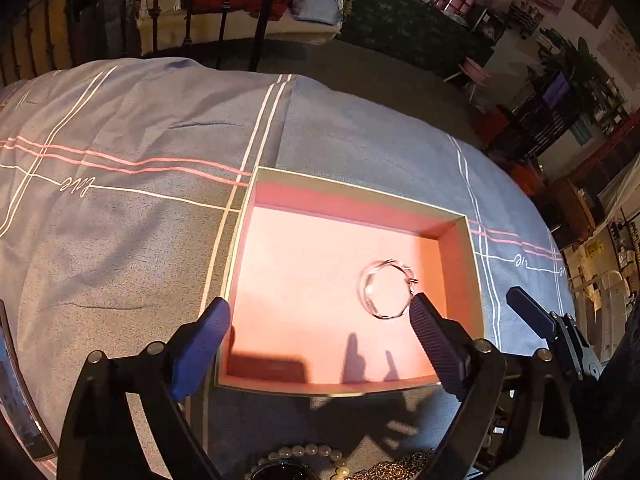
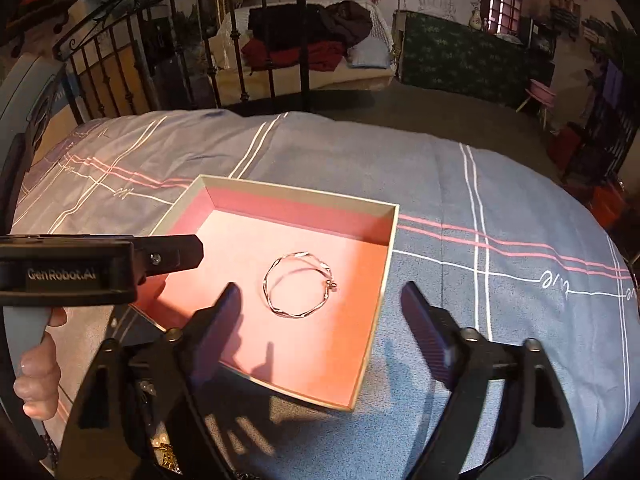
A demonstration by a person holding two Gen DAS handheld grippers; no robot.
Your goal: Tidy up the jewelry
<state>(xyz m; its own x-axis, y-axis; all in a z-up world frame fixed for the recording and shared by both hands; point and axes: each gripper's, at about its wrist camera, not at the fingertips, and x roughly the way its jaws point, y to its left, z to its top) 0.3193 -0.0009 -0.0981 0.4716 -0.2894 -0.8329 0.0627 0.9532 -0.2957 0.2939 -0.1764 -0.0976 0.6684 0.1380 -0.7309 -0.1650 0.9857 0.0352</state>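
Observation:
A square box (image 1: 344,216) with a pink lining lies open on the blue bedspread; it also shows in the right wrist view (image 2: 280,208). A thin silver bracelet (image 1: 387,289) lies flat inside it, also seen in the right wrist view (image 2: 298,284). My left gripper (image 1: 320,312) is open and empty, hovering over the box's near part. My right gripper (image 2: 320,300) is open and empty above the box's near right edge. A pearl bracelet (image 1: 308,454) and a gold chain (image 1: 400,466) lie on the bed below the left gripper.
The blue bedspread (image 1: 120,220) with white and pink stripes covers the bed. The body of the left gripper (image 2: 80,270) and the hand holding it sit at the left of the right wrist view. A black iron bed frame (image 2: 160,60) stands behind.

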